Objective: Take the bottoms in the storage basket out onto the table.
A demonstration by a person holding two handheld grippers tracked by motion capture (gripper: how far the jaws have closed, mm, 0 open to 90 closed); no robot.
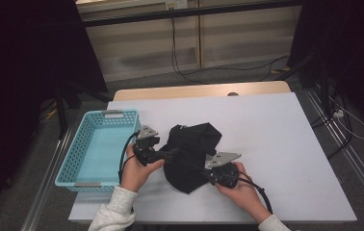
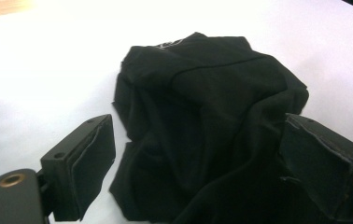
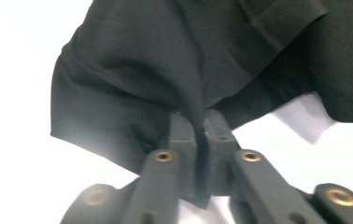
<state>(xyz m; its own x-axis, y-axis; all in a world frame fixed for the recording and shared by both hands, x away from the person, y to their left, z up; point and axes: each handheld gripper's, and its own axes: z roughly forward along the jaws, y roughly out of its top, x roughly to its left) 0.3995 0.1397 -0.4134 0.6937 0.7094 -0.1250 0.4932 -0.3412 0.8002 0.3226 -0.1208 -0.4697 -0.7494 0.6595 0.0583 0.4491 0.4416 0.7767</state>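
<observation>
A crumpled black cloth (image 1: 192, 151) lies in a heap on the white table top (image 1: 276, 144), near its front middle. My left gripper (image 1: 173, 154) reaches into the cloth's left side from beside the basket. In the left gripper view this gripper (image 2: 202, 172) stands open, its two padded jaws wide apart with a fold of the black cloth (image 2: 202, 107) between them. My right gripper (image 1: 209, 172) is at the heap's lower right edge. In the right gripper view that gripper (image 3: 201, 135) is shut on a pinched fold of the black cloth (image 3: 142, 70), which bunches up from its jaws.
A turquoise perforated basket (image 1: 69, 159) stands on the table's left edge, right beside the left hand, with nothing inside. A strip of bare wood (image 1: 199, 90) shows at the table's far edge. Cables (image 1: 353, 122) trail over the floor to the right.
</observation>
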